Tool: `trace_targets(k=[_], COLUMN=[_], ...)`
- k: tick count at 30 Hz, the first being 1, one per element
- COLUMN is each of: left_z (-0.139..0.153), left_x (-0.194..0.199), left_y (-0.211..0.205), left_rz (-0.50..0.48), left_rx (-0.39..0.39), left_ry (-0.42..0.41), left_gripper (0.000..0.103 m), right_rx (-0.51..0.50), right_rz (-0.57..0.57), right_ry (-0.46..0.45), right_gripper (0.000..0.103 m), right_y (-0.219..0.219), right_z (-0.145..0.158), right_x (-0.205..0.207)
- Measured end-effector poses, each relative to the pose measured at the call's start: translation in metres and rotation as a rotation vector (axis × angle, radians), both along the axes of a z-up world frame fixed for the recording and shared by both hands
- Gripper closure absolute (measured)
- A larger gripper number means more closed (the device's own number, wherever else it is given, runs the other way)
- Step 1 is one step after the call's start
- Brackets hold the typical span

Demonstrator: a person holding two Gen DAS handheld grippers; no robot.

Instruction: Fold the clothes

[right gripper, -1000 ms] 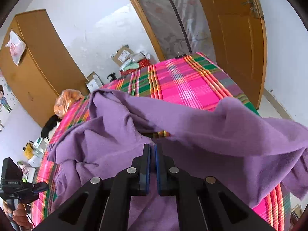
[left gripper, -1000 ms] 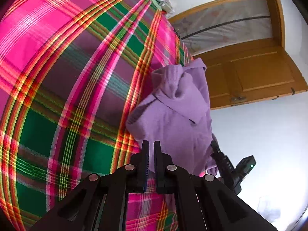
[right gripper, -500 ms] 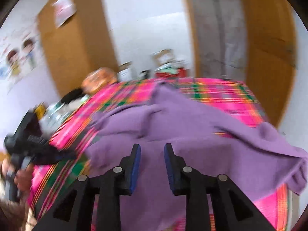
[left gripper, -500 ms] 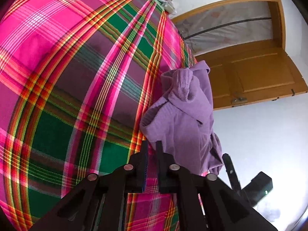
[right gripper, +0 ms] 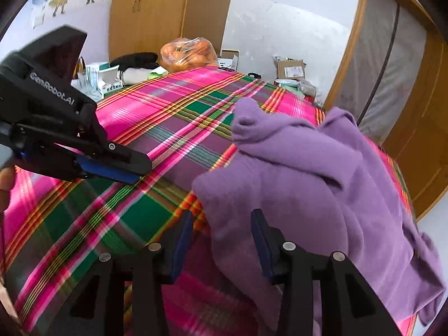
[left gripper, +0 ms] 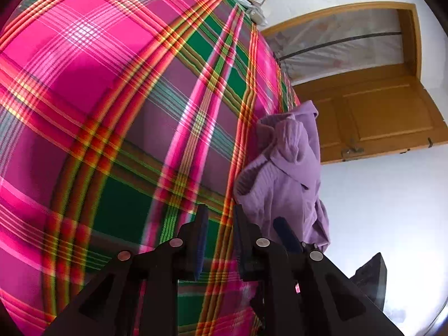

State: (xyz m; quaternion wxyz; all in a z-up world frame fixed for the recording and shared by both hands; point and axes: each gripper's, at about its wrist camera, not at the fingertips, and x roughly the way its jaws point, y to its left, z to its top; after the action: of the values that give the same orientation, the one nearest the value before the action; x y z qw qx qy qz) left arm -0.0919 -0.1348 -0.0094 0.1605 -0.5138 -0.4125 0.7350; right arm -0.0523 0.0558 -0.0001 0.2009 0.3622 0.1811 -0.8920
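Right gripper (right gripper: pixel 221 240): jaws spread wide, nothing between them. They sit low in the right wrist frame, just above the near edge of the purple sweater (right gripper: pixel 302 184).

Left gripper (left gripper: pixel 218 238): jaws parted, empty. In the left wrist frame they hover over bare plaid, with the sweater just right of them. We see the same gripper at middle left of the right wrist frame, well apart from the cloth.

The sweater lies in a crumpled heap on the plaid bedcover (right gripper: pixel 156 117), right half of the right wrist frame. One part is rolled up at the top of the heap; the far-right portion droops over the bed edge. We cannot tell sleeve from body in the bunching.

Handling, our judgement: soft fleecy knit, light, limp. It will drape and sag from any single pinch and won't slip much. Best to take hold at two separated edge points, hem corners or shoulders if we can find them, and spread it flat first.

Background: wooden door (left gripper: pixel 378 117), wardrobe (right gripper: pixel 156 11), orange bag (right gripper: pixel 187 53), boxes.
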Motion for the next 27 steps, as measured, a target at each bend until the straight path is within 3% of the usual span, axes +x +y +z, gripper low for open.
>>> trace_targets(k=[5, 10, 20, 21, 23, 27], left_z=[-0.001, 0.0, 0.012, 0.015, 0.019, 0.031], left_x=[-0.007, -0.016, -0.023, -0.022, -0.019, -0.011], left_y=[-0.002, 0.001, 0.011, 0.013, 0.019, 0.024], left_rz=[-0.01, -0.035, -0.089, -0.093, -0.107, -0.134], left_rx=[0.007, 0.004, -0.005, -0.011, -0.02, -0.015], left_ry=[-0.011, -0.009, 0.052, 0.067, 0.101, 0.173], left_gripper=[0.086, 0.081, 0.076, 0.074, 0.06, 0.059], right_rx=[0.014, -0.032, -0.141, -0.152, -0.179, -0.198], right_rz=[-0.083, -0.096, -0.03, -0.023, -0.009, 0.025], right_ry=[-0.039, -0.065, -0.061, -0.063, -0.07, -0.067], right_gripper=[0.063, 0.096, 0.099, 0.099, 0.099, 0.099], right_y=[-0.007, -0.002, 0.027, 0.03, 0.037, 0.046], right_z=[-0.006, -0.008, 0.022, 0.025, 0.03, 0.036], right_x=[-0.019, -0.02, 0.023, 0.028, 0.037, 0.054])
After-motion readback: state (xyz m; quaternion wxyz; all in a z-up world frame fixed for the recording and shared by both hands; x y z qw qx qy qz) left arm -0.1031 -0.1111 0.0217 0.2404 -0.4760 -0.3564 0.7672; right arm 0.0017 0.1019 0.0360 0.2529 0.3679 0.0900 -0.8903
